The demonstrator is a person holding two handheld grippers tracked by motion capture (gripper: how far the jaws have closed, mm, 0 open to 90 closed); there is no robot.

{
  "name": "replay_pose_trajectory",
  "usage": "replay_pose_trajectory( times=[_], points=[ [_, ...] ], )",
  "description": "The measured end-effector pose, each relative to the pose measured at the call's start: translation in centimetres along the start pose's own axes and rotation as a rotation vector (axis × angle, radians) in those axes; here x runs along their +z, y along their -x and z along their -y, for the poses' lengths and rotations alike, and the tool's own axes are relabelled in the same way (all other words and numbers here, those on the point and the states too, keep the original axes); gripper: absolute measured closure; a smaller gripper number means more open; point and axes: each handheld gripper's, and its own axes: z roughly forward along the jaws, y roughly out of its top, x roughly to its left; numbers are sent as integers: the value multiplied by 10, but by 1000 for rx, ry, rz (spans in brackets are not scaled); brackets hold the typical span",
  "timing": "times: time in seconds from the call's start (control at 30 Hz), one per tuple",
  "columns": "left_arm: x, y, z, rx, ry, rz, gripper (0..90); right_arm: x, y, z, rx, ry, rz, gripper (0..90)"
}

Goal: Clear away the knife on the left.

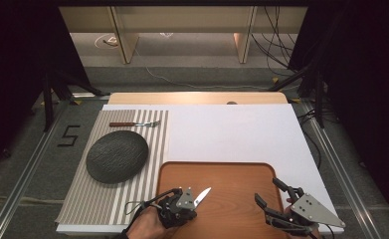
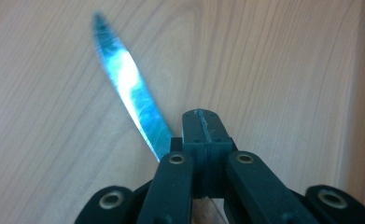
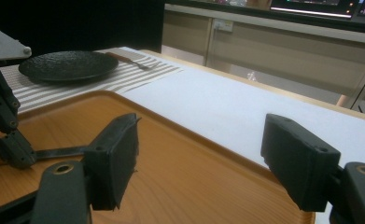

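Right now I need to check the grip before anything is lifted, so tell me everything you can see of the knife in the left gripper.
The shiny metal table knife has a narrow, slightly curved blade ending in a point. The left gripper, its fingers shut, clamps it at the handle end, which is hidden. The blade juts out past them, angled away over the brown wooden tray. Whether the blade touches the tray cannot be told.
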Motion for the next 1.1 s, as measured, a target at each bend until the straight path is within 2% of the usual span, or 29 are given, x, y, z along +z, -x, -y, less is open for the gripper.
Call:
replay_pose_trajectory(
  times=[0.4, 0.8, 0.83, 1.1],
  points=[
    [-7, -4, 7, -9, -31, 3, 897, -1, 0, 0, -1, -3, 1, 286],
    [-15, -13, 14, -36, -51, -14, 897, 0, 0, 0, 2, 3, 1, 286],
    [-17, -14, 15, -35, -61, -28, 898, 0, 0, 0, 2, 3, 1, 286],
    [-24, -22, 23, -58, -69, -44, 898, -1, 0, -1, 2, 2, 1, 286]
  ],
)
